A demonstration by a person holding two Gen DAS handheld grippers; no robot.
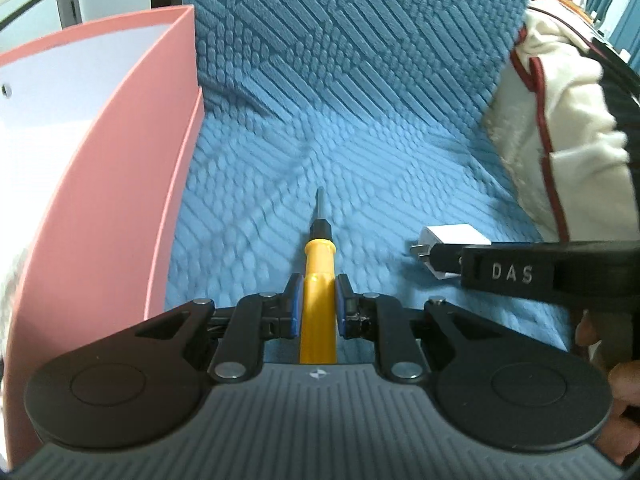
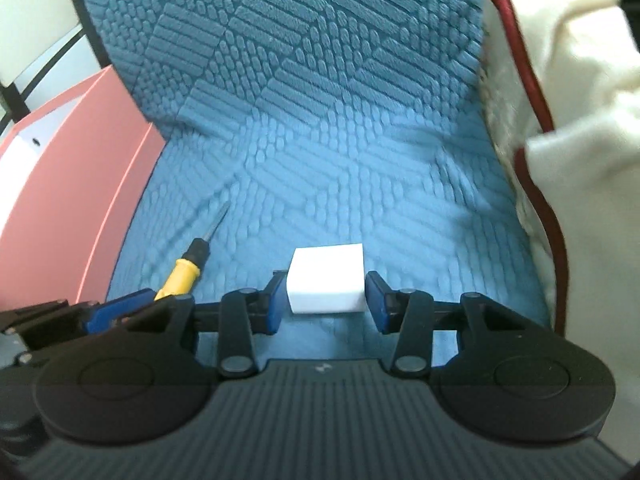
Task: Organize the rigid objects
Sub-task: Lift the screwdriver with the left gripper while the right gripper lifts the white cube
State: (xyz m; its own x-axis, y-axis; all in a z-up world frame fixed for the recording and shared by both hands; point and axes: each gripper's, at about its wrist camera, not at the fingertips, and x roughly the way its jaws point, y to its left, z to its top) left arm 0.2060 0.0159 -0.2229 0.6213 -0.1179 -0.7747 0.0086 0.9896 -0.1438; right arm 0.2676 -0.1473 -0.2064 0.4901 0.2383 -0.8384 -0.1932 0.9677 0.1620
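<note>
Here the left gripper (image 1: 317, 304) jaws pinch the yellow screwdriver (image 1: 318, 268), and the right gripper (image 2: 326, 300) jaws squeeze the white charger (image 2: 327, 284), likely to carry both to the pink box (image 1: 120, 200).

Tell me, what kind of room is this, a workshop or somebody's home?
Most likely a home, on a sofa or padded seat. The blue textured cover spans seat and backrest, a cream fleece garment with red piping lies beside it, and a pink storage box stands at the edge.

Yellow screwdriver (image 1: 319, 276) in left gripper (image 1: 318, 300) — pink box (image 1: 120, 200) alongside
</note>
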